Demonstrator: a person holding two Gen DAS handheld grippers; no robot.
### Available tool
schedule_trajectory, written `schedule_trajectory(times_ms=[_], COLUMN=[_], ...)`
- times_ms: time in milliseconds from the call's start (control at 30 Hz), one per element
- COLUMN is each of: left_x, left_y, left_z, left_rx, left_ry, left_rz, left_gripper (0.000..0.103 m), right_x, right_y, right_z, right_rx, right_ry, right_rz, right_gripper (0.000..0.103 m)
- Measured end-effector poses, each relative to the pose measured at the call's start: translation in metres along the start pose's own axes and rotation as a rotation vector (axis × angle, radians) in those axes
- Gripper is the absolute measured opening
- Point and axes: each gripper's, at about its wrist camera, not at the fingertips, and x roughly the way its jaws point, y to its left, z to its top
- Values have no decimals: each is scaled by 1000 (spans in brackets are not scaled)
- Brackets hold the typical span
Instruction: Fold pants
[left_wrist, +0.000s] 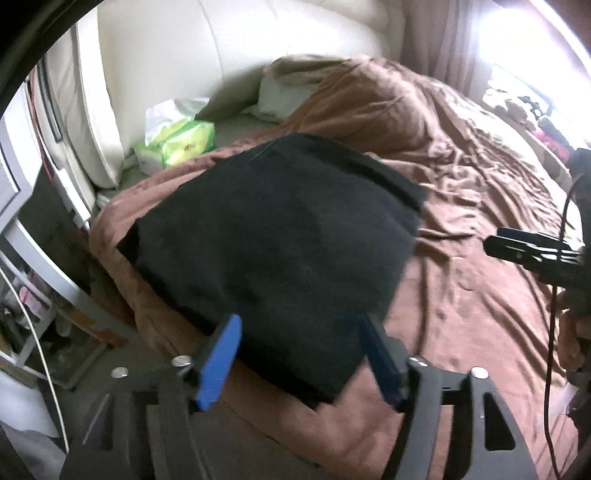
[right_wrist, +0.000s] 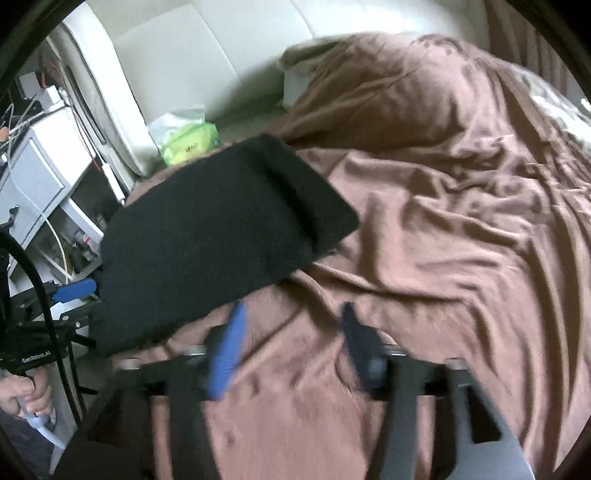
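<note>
The black pants (left_wrist: 273, 251) lie folded into a thick rectangle on the brown blanket (left_wrist: 461, 295), near the left edge of the bed. My left gripper (left_wrist: 299, 356) stands open, its blue pads (left_wrist: 218, 363) wide apart. The near edge of the pants shows between them, and neither pad presses on the cloth. In the right wrist view the pants (right_wrist: 221, 236) sit up and to the left of my right gripper (right_wrist: 291, 345). It is open over bare blanket (right_wrist: 443, 258) with nothing between its fingers. The left gripper (right_wrist: 74, 291) shows at the pants' left end.
A green tissue pack (left_wrist: 181, 144) lies by the white padded headboard (left_wrist: 166, 55), with a pillow (left_wrist: 280, 99) behind the rumpled blanket. A white bedside unit (right_wrist: 40, 173) with cables stands off the bed's left side. A hand (right_wrist: 26, 391) grips the left tool's handle.
</note>
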Motion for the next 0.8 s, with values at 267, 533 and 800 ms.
schedule_trajectory(times_ms=[267, 533, 800], left_x=[-41, -79, -109], left_y=[-50, -92, -120], left_z=[-17, -40, -64], left_rx=[62, 100, 143], left_ry=[-44, -83, -107], left_rz=[-59, -120, -151], left_gripper=[92, 98, 99], right_x=[-112, -210, -280], right_y=[-18, -21, -15], right_z=[-56, -119, -169], right_rx=[54, 90, 145], right_ry=[-63, -121, -167], right_rz=[-87, -176, -237], right_gripper=[97, 103, 103])
